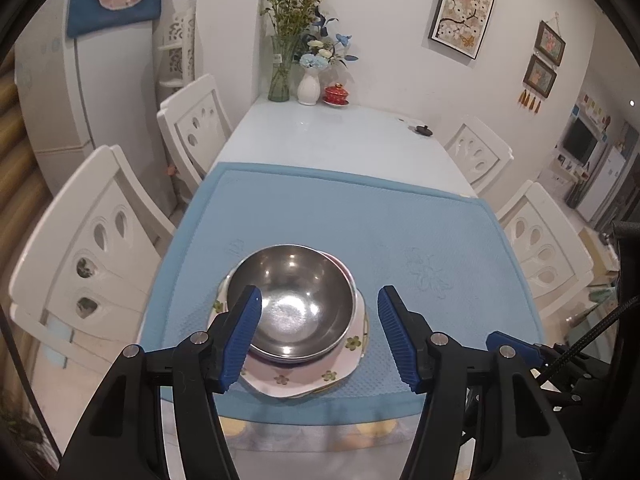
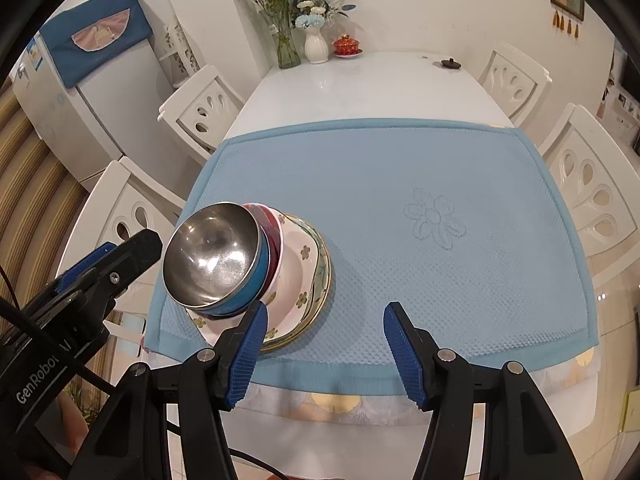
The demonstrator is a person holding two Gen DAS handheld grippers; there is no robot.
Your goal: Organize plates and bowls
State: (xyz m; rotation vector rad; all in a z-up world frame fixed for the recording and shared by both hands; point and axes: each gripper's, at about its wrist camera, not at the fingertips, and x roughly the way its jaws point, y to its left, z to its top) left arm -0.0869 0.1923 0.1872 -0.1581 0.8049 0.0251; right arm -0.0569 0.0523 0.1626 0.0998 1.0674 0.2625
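I am looking down along my left gripper (image 1: 320,334), and its blue pads (image 1: 244,336) are standing apart with nothing between them; it is released, hovering above the stack and not touching it. In the right wrist view the left gripper (image 2: 116,258) is showing at the left, just beside the stack. My right gripper (image 2: 324,350) is likewise hanging released, its jaws spread over bare mat, with its left pad (image 2: 248,350) appearing in front of the stack's near rim, though I cannot tell whether it is touching.

The stack is sitting on the blue mat (image 1: 400,224), near the mat's near left corner. On top a steel bowl (image 1: 292,300) is nesting upright, shiny and empty. Under it, the right wrist view is showing a blue bowl (image 2: 252,286) and a red bowl (image 2: 269,240) beneath that. These are resting in a white floral plate (image 1: 288,380), and a second plate with a green rim (image 2: 322,276) is lying at the bottom.

The mat is covering the near end of the white table (image 1: 320,136). At the table's far edge, against the wall, a glass vase of flowers (image 1: 280,76), a white vase (image 1: 309,86) and a red lidded cup (image 1: 336,94) are standing side by side. A small dark lid-like thing (image 1: 423,130) is lying near the far right edge. White chairs (image 1: 92,264) are lining both long sides.
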